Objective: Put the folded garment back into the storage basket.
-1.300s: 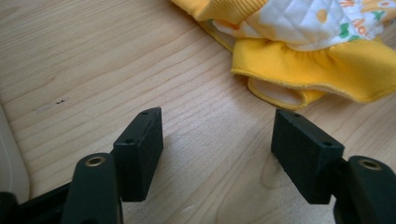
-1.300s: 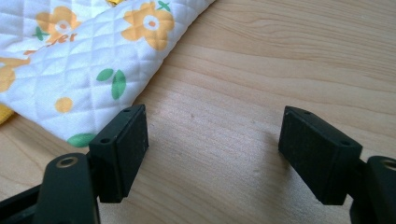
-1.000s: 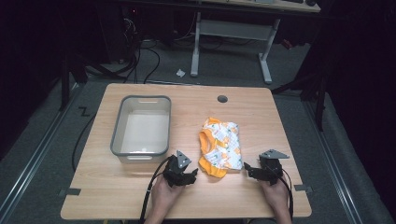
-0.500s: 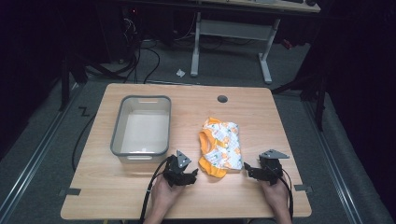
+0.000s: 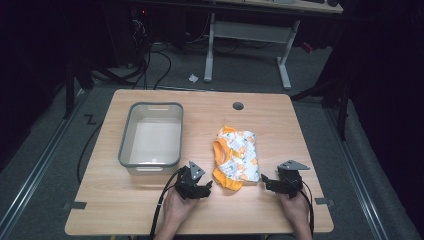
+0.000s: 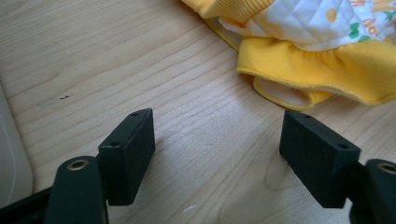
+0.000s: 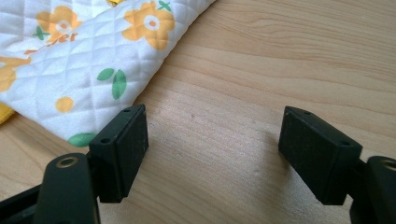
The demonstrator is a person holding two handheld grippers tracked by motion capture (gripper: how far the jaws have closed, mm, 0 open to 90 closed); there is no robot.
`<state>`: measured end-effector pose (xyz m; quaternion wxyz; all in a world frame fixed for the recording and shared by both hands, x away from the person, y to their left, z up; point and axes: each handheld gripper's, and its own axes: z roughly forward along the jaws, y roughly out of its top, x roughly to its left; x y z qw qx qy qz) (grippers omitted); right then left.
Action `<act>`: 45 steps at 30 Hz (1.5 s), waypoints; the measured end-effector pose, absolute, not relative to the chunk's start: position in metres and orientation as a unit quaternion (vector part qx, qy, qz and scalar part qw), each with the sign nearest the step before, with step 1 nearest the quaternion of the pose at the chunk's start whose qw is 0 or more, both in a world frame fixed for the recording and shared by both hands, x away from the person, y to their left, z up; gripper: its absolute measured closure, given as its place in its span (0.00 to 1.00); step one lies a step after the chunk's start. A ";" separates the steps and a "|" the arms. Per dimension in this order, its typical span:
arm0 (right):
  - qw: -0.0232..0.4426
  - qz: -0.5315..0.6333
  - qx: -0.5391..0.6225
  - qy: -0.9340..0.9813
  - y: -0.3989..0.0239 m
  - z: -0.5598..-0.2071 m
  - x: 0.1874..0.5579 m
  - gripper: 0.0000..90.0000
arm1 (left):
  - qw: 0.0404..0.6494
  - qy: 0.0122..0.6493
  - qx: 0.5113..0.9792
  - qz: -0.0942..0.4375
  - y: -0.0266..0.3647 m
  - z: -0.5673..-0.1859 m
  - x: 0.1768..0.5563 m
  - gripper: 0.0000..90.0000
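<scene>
A folded child's garment [image 5: 235, 157], white quilted cloth with orange flowers and yellow trim, lies on the wooden table [image 5: 285, 125] right of centre. My left gripper [image 5: 207, 188] rests on the table just left of its near yellow edge. In the left gripper view the left gripper [image 6: 217, 135] has bare wood between its jaws, which have just been opening, and the yellow ruffle [image 6: 322, 65] lies ahead to the right. My right gripper [image 5: 265, 181] sits at the garment's near right corner. It stands open [image 7: 215, 130], with the quilted cloth [image 7: 84, 60] beside its left jaw.
A grey plastic bin [image 5: 149, 163], nothing inside, stands on the left half of the table, just beyond the left gripper. A round cable hole [image 5: 238, 106] marks the far edge. Desk legs and cables stand on the floor beyond.
</scene>
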<state>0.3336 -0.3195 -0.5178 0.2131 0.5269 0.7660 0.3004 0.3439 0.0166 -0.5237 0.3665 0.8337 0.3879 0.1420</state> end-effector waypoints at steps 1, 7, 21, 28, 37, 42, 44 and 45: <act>0.213 0.300 0.526 0.767 -0.320 -0.518 0.334 0.27 | 0.366 0.387 0.835 0.141 0.017 -0.523 0.344 0.29; 0.213 0.300 0.526 0.767 -0.320 -0.518 0.334 0.27 | 0.362 0.388 0.837 0.133 0.016 -0.522 0.344 0.29; 0.213 0.300 0.526 0.767 -0.320 -0.518 0.333 0.27 | 0.385 0.392 0.827 0.115 0.016 -0.512 0.340 0.28; 0.213 0.300 0.527 0.766 -0.319 -0.518 0.333 0.27 | 0.401 0.387 0.823 0.111 0.012 -0.498 0.343 0.26; 0.213 0.300 0.526 0.766 -0.320 -0.518 0.333 0.27 | 0.408 0.387 0.821 0.096 0.008 -0.491 0.349 0.25; 0.212 0.300 0.526 0.767 -0.320 -0.518 0.333 0.27 | 0.404 0.385 0.824 0.100 0.004 -0.486 0.353 0.25; 0.212 0.300 0.526 0.767 -0.320 -0.518 0.333 0.27 | 0.403 0.385 0.824 0.099 0.002 -0.484 0.357 0.25; 0.212 0.300 0.526 0.767 -0.320 -0.518 0.333 0.27 | 0.403 0.385 0.824 0.099 0.002 -0.484 0.357 0.25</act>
